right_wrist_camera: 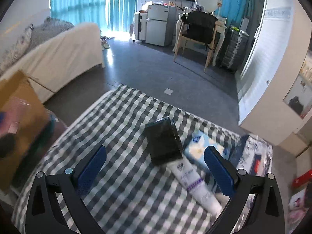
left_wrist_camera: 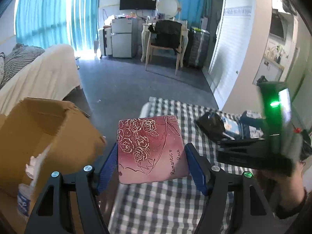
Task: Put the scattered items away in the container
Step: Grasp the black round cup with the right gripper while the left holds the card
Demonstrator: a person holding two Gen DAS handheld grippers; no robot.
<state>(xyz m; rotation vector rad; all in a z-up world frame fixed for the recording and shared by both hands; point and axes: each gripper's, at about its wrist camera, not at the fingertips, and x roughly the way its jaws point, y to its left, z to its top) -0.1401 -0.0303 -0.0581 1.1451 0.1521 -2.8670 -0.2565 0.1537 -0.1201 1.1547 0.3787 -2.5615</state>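
1. We see a table under a grey-and-white checked cloth [right_wrist_camera: 120,128] filling the lower half of both views, with most of the scattered items lying on its right part.
2. The container, an open cardboard box [left_wrist_camera: 48,134], stands at the table's left edge; its flaps are up, and a white bottle with a blue label [left_wrist_camera: 24,198] shows in front of its near wall, blurred and cut off by the frame.
3. Our left gripper [left_wrist_camera: 154,167] has its blue pads pressed on both side edges of a pink box printed with roses and the words "Romantic Rose" [left_wrist_camera: 152,148]; the jaws stand partly apart, at the box's width, and the box is lifted off the cloth, just right of the cardboard box.
4. Our right gripper [right_wrist_camera: 156,167] hangs over the table with its jaws wide apart and nothing between the pads.
5. Below it lie a black box [right_wrist_camera: 163,140], a white tube with purple lettering [right_wrist_camera: 195,183] touching the black box's near end, and a light blue packet [right_wrist_camera: 197,146] just to the right.
6. In the left view, the right gripper's body hides part of these items. Motion blur smears the tube's lettering, and we cannot make out the dark patterned things beyond the packet.
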